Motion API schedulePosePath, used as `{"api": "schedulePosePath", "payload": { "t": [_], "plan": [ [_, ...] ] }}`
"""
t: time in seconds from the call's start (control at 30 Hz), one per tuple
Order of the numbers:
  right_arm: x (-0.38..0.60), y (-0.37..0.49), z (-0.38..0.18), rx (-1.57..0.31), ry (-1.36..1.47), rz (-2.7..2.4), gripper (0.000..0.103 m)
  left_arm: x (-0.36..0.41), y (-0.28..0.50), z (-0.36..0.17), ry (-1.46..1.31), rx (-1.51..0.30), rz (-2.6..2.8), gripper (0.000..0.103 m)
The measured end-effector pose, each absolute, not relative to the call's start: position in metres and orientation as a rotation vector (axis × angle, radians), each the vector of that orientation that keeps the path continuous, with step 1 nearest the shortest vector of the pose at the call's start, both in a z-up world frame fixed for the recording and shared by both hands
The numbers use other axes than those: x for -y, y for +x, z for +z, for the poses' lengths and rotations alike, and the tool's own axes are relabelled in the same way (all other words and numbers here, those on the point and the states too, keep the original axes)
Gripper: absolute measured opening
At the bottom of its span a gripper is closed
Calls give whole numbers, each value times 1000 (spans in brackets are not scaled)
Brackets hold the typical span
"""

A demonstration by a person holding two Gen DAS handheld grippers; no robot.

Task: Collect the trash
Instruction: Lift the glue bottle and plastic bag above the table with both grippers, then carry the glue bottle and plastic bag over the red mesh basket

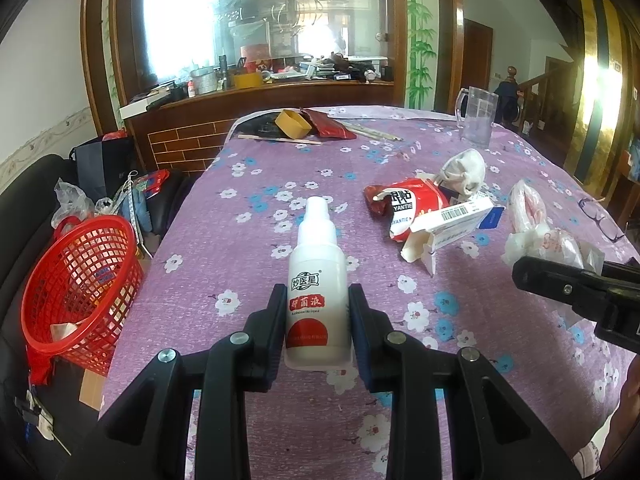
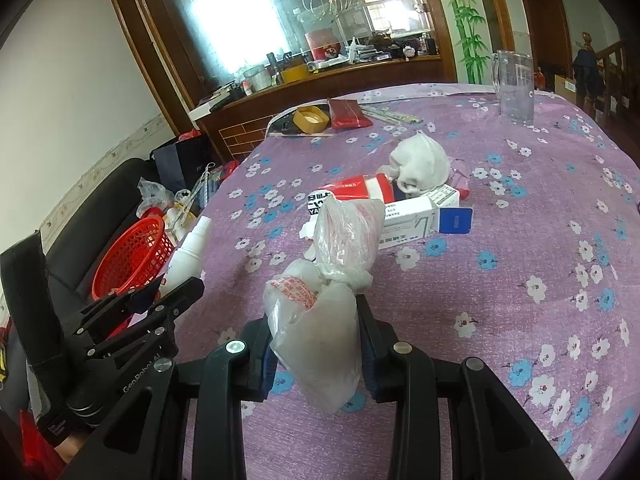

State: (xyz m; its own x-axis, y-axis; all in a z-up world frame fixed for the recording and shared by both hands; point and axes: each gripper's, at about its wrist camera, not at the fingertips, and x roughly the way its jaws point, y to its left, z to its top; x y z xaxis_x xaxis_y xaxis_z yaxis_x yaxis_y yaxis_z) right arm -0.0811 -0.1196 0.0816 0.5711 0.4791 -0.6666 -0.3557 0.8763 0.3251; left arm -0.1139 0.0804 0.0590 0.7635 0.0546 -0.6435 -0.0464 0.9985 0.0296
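Fig.: L gripper [image 1: 316, 308] clamped spray bottle [image 1: 318, 276], R gripper [image 2: 316, 344] pinched plastic bag [image 2: 320, 320]; best kept firm w/ both carried over red basket [image 1: 80, 280] before release.

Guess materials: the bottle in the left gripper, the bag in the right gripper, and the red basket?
Spray bottle: looks like opaque white plastic, semi-gloss, with a printed red label.
Bag: thin translucent plastic film, crinkled and knotted, with red print.
Red basket: likely moulded plastic; glossy open lattice walls. Rigid or flexible, can't tell.
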Motion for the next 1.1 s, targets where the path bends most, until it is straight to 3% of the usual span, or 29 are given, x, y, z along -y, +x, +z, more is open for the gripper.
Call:
{"api": "schedulePosePath", "payload": {
  "t": [1.1],
  "plan": [
    [29,-61,100,-879,68,653,37,-186,-147,90,-157,-629,192,29]
  ]
}}
